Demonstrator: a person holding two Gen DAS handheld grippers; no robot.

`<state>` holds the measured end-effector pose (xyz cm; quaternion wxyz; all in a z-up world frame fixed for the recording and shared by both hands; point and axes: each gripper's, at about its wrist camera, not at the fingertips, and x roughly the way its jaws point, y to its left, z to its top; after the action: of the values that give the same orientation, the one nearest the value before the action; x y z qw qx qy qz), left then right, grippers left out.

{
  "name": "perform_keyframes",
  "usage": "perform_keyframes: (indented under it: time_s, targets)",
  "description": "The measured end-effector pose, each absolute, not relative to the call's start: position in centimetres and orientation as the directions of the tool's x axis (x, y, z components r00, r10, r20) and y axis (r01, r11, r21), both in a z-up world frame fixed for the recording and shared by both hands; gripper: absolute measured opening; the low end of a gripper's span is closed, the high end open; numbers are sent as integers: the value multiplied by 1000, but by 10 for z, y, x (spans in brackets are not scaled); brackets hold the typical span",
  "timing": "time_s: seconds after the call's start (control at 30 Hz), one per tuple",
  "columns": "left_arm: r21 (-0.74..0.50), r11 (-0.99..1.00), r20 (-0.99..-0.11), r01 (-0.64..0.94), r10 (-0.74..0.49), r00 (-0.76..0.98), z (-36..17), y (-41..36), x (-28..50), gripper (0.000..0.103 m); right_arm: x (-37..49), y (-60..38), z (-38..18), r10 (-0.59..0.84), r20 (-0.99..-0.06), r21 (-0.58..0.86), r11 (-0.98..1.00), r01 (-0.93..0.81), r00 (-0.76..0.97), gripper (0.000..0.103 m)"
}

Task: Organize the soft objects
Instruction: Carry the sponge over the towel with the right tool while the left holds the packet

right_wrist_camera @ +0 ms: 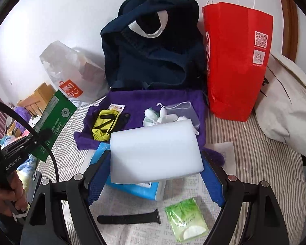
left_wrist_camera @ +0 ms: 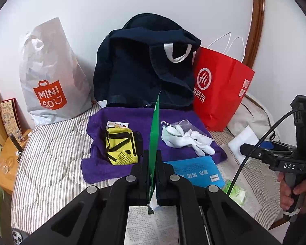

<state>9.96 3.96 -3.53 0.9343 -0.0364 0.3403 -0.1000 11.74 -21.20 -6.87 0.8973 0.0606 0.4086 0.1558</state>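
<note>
You are mid-task, with both hands loaded and nothing yet put away, as far as the bed shows. Your left hand-held gripper [left_wrist_camera: 152,175] is clenched on a flat green packet [left_wrist_camera: 153,143], seen edge-on from that wrist and held up in the air. Your right hand-held gripper [right_wrist_camera: 156,163] stands wide, its blue pads against the two ends of a white foam block [right_wrist_camera: 156,151], which it carries above the bed [right_wrist_camera: 255,163].

Still lying out: a yellow pouch [right_wrist_camera: 103,127] and white gloves [right_wrist_camera: 160,117] on the purple towel [right_wrist_camera: 144,98], a blue pack [right_wrist_camera: 136,189] under the foam block, a small green sachet [right_wrist_camera: 186,219] and a black strap [right_wrist_camera: 128,218] on the newspaper [right_wrist_camera: 132,234] nearest you. So most of the sorting looks undone.

Against the wall stand a white shopping bag [left_wrist_camera: 49,75], a navy bag [left_wrist_camera: 140,65] and a red paper bag [left_wrist_camera: 220,89]; a cream tote [right_wrist_camera: 287,106] slumps to the right. Which is meant for what, the views do not say. The navy bag's top flops over its mouth, and the red bag's mouth is tall and narrow for the block.
</note>
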Motion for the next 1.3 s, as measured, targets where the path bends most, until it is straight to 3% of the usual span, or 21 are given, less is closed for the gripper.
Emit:
perform_keyframes:
  time_s: [1.3]
  targets:
    - [-131, 983, -711, 129, -184, 679, -75, 58, 202, 5, 245, -198, -99, 254, -765, 180, 967, -182, 591, 82]
